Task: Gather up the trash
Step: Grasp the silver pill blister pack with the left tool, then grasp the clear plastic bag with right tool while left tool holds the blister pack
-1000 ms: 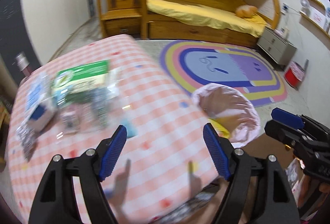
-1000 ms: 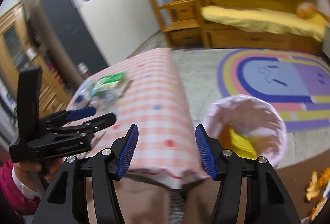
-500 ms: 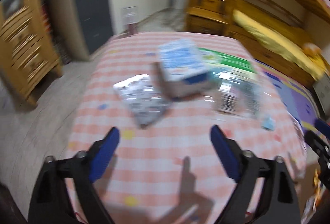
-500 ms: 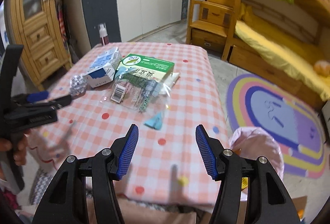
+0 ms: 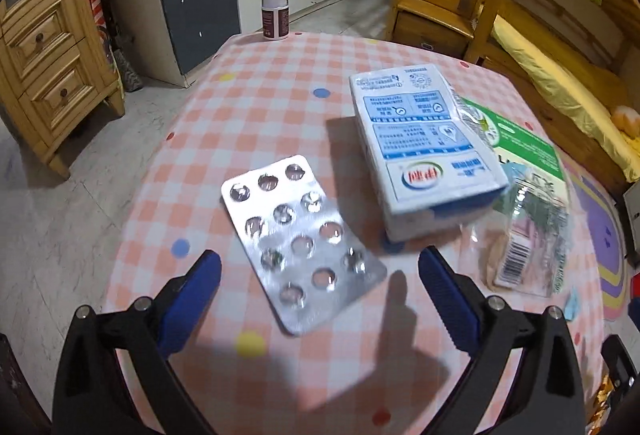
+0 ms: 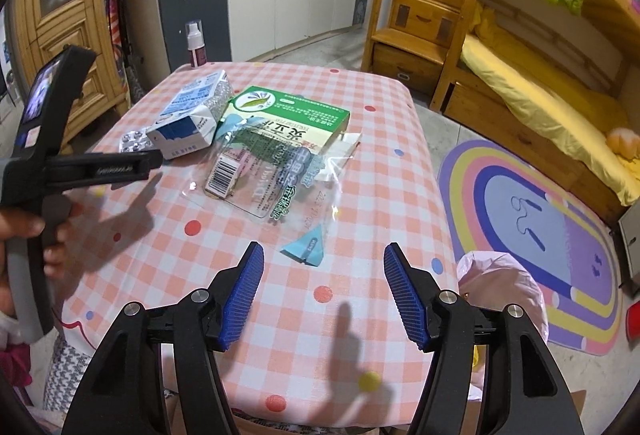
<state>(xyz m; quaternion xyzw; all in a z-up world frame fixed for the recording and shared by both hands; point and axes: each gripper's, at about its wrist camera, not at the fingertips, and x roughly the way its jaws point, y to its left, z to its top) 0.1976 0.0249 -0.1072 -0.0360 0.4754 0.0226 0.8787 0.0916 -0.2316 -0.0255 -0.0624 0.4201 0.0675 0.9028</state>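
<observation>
- The left hand-held gripper (image 5: 320, 289) hangs spread wide and empty over the blister pack (image 5: 301, 241) on the worktop (image 5: 260, 107).
- The pack's long axis runs 11 to 5 o'clock.
- The right hand-held gripper (image 6: 323, 293), jaws opening and empty, is probably farther away.

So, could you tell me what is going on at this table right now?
A person is clearing trash from a checked tablecloth with a handheld gripper in each hand. The left gripper, jaws opening, hovers over an empty blister pack, nothing between its pads. The right gripper, also opening and empty, points at a small blue scrap. A milk carton, green box and clear wrapper lie untouched. A pink-lined bin waits beside the table.
</observation>
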